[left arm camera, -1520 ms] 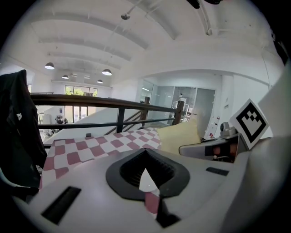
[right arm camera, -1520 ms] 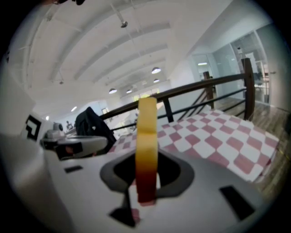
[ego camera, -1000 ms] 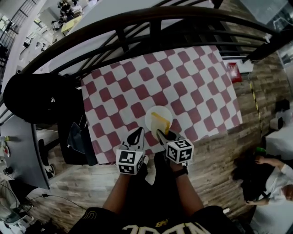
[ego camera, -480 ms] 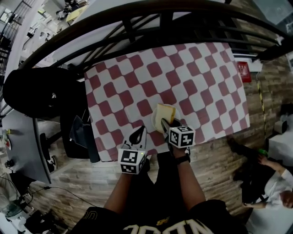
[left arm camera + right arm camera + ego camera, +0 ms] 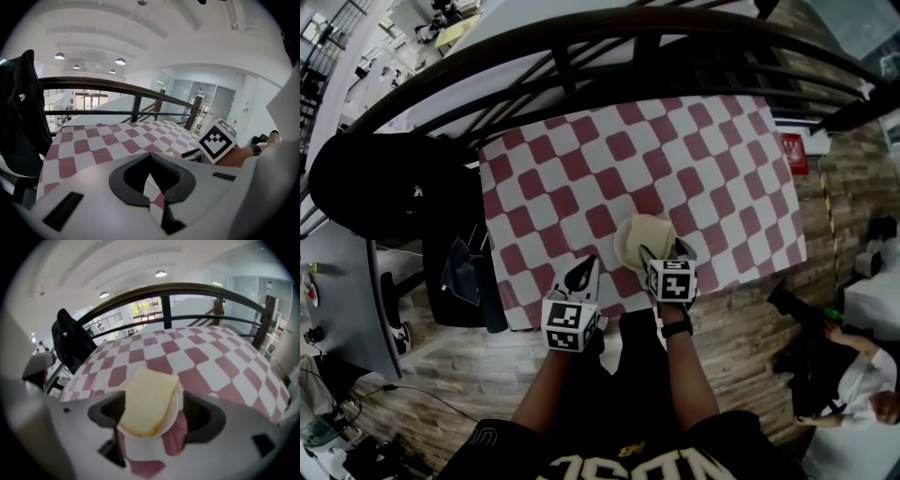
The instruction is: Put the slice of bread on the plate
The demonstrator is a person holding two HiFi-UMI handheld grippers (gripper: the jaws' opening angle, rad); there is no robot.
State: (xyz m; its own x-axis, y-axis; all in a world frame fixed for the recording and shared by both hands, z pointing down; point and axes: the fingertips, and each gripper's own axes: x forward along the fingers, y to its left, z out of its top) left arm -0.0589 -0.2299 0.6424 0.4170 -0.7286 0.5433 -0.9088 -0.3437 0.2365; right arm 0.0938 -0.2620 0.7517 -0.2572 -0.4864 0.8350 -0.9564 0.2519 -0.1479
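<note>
A pale yellow slice of bread (image 5: 147, 399) lies flat on the small white plate (image 5: 174, 420), which stands near the front edge of the checked table (image 5: 675, 159). My right gripper (image 5: 664, 251) points down over the plate (image 5: 630, 246). Its jaws are opening and stand wide on either side of the bread (image 5: 647, 230), with the pads off it. My left gripper (image 5: 580, 274) hovers just left of the plate over the table's front edge, shut and empty. In the left gripper view the right gripper's marker cube (image 5: 215, 140) shows at the right.
A black jacket (image 5: 375, 187) hangs over a chair at the table's left, with a dark bag (image 5: 464, 272) below it. A dark curved railing (image 5: 628, 42) runs behind the table. A person (image 5: 862, 394) sits on the wooden floor at the lower right.
The right gripper sank and tipped down over the plate, then its jaws sprang wide. The bread, held tilted before, now lies flat on the plate. The left gripper barely moved.
</note>
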